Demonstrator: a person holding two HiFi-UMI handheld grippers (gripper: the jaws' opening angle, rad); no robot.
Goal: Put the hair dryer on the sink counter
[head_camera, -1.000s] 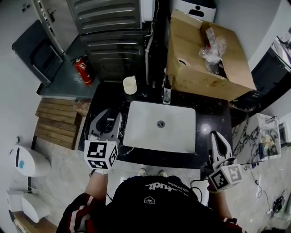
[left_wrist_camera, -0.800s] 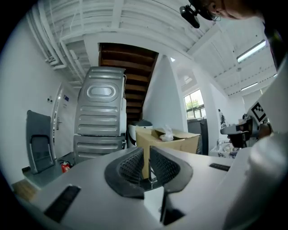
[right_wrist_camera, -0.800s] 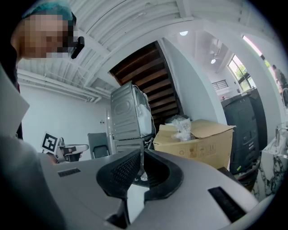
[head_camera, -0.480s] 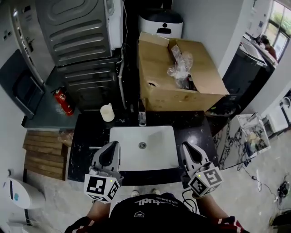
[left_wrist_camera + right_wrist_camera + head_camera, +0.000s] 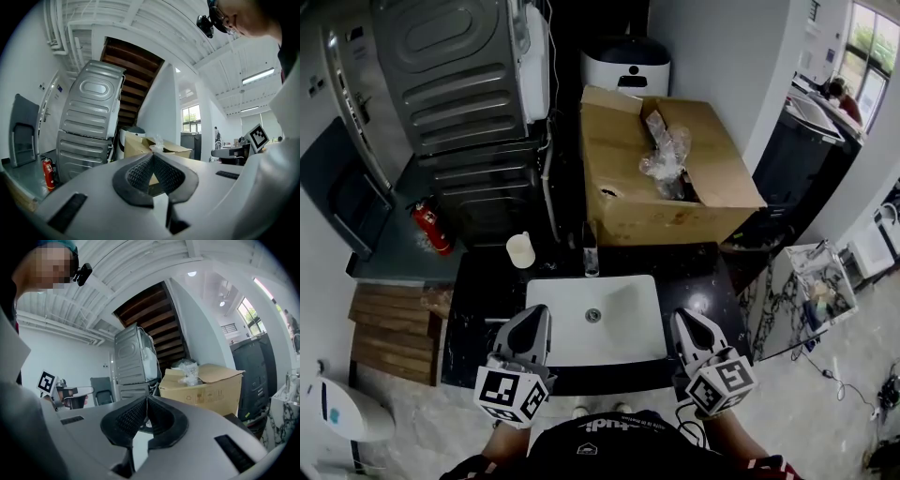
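The left gripper [image 5: 533, 319] and the right gripper [image 5: 684, 322] hang side by side over the near edge of the sink counter [image 5: 478, 305]. Each has its jaws pressed together at the tips, with nothing between them. Neither holds anything.

The white sink [image 5: 623, 330] lies between the two grippers and just ahead of them. Its faucet [image 5: 590, 255] stands at the far rim. A pale cup [image 5: 520, 250] sits on the dark counter, ahead of the left gripper and off to its outer side.

No hair dryer can be made out in any view, on the counter or elsewhere. The likeliest hiding place, as a guess only, is the open cardboard box [image 5: 628, 206] standing directly beyond the faucet. A crumpled clear plastic bag [image 5: 662, 155] and something dark show at its mouth, but what they cover cannot be told.

If the dryer is there, it lies straight ahead of both grippers and past the sink. The open mouth is set toward the right gripper's side, so that hand looks the nearer. Its long axis cannot be judged until it shows. Either gripper would have to open before reaching in.

Farther off, beyond the left gripper, are stacked grey machines [image 5: 459, 84] and a red fire extinguisher [image 5: 429, 228].
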